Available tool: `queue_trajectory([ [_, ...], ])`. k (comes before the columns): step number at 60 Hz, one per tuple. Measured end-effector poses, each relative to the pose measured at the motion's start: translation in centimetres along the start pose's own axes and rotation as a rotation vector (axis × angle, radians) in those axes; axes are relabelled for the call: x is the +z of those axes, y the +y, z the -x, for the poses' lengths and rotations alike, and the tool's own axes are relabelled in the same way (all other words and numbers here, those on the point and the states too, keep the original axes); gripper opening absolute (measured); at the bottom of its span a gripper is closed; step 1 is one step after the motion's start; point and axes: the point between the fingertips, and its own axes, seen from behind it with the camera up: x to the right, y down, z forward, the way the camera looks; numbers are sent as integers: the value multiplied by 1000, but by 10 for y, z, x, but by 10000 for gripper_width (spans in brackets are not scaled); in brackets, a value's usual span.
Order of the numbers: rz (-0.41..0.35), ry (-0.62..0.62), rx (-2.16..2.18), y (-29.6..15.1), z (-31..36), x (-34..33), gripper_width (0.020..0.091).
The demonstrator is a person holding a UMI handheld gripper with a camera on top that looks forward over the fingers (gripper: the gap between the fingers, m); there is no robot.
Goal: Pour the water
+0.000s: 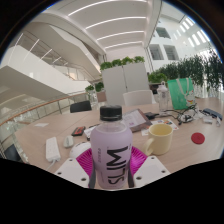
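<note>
A clear plastic bottle (111,152) with a black cap and a white label reading "SLIM" stands upright between my fingers. My gripper (112,176) is shut on the bottle, its pink pads (94,174) pressing the label on both sides. Just beyond the bottle to the right, a pale yellow mug (160,138) sits on the wooden table (40,130), its handle turned toward the bottle. The bottle hides the mug's left edge.
A white rolled cloth (53,149) lies left of the fingers. Beyond the mug are a red coaster (197,138), papers, small items and a green bottle (177,93) with plants. A dark chair (80,106) stands at the table's far side.
</note>
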Motion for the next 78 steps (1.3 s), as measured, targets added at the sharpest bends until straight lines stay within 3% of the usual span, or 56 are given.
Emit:
queue_trajectory([
  [11,-39,-166,602,-104,22,36,441],
  [26,174,-325,1604,-100,-12,94,439],
  [32,210,-316,1869,-103,-16,102,440],
  [54,189,-446,2137,-138,-28,96,439],
  [62,232,-502,1910,-144,-11,86,439],
  [65,235,-491,1738,-165,-11,82,441],
  [69,189,-515,1415,-200,-16,73,440],
  [70,150,-596,1290,-198,-26,52,441],
  [76,-66,-484,766,-269,-80,34,451],
  [78,-137,-364,598,-285,-105,35,455],
])
